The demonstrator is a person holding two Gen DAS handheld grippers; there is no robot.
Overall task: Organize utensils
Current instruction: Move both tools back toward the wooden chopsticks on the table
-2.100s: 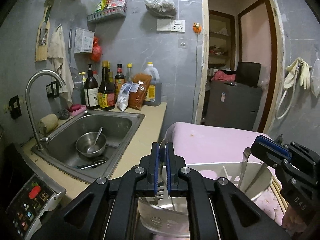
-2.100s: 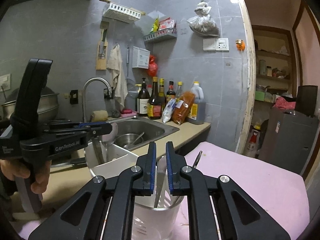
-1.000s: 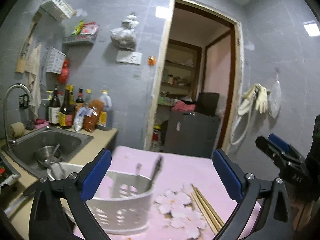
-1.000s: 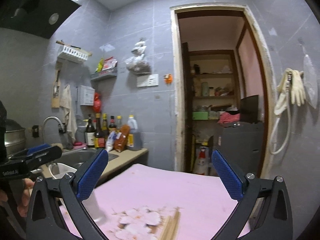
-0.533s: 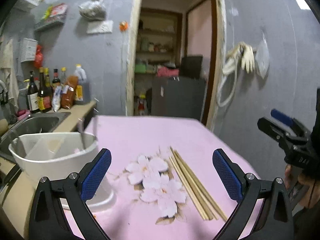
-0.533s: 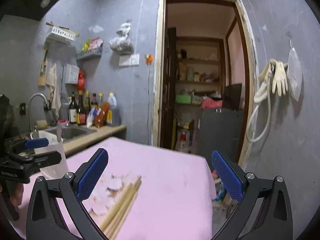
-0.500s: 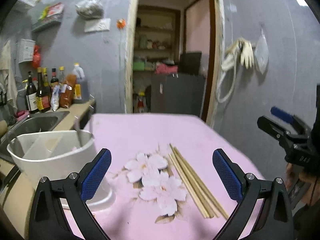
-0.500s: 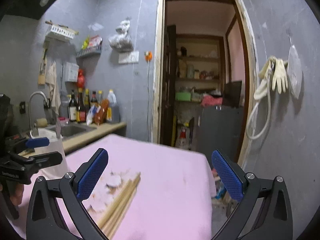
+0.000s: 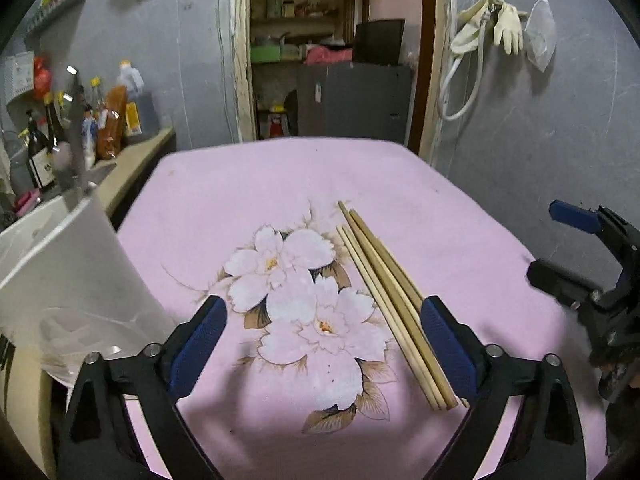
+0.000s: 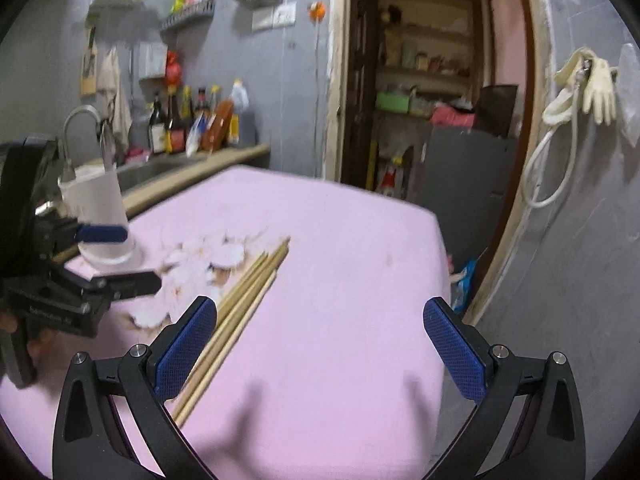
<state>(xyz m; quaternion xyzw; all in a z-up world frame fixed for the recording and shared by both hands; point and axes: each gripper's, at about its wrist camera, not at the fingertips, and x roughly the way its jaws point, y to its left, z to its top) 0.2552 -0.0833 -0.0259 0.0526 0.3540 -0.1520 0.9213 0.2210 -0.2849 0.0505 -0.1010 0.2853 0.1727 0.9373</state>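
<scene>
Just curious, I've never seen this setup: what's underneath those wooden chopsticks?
The chopsticks lie on a pink cloth, just beside its printed white flowers. The cloth covers whatever table is beneath, so that can't be seen.

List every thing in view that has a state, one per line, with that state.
left gripper: open, jaws just closing a little, nothing between them
right gripper: open, empty
chopsticks: lying flat in a bundle on the pink cloth
white utensil holder: upright, utensils standing inside
doorway: open
</scene>
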